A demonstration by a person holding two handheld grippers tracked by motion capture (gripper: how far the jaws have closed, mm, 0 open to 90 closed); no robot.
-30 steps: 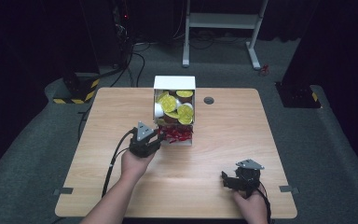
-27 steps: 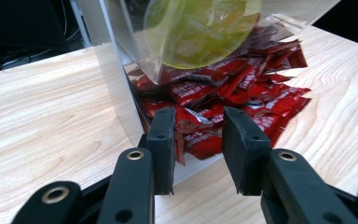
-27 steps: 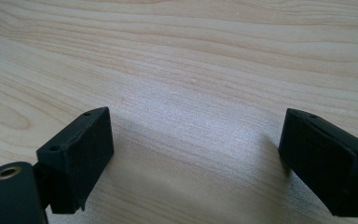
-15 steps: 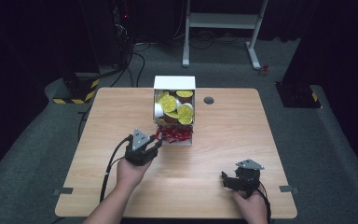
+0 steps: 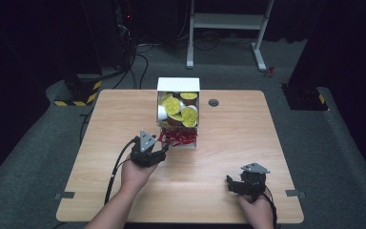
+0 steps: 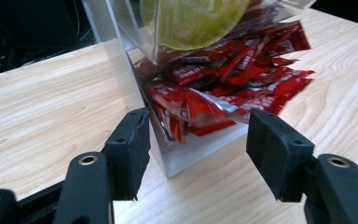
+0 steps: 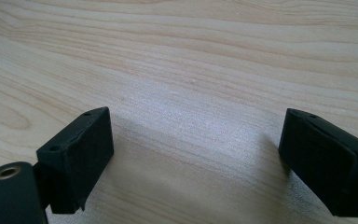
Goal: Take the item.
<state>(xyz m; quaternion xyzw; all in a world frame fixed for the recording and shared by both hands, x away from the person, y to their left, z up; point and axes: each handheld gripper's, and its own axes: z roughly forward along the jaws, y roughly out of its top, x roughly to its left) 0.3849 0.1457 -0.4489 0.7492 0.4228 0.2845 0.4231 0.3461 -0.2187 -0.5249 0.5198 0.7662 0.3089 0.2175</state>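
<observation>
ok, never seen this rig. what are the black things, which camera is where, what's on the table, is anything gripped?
No robot: a person holds a two-jaw tool in each hand. The high view looks down on the wooden table. The left gripper points at a clear dispenser box holding yellow-lidded pods above red sachets. Its own view shows the jaws, just opened, either side of the box's corner and the sachets, pressing nothing. The right gripper rests open near the front edge, bare wood between its jaws in its own view. Nothing is gripped.

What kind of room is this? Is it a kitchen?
Probably not a kitchen; more likely a lab or workshop. A bare wooden table stands on grey carpet, with cables and a white metal frame behind it.
</observation>
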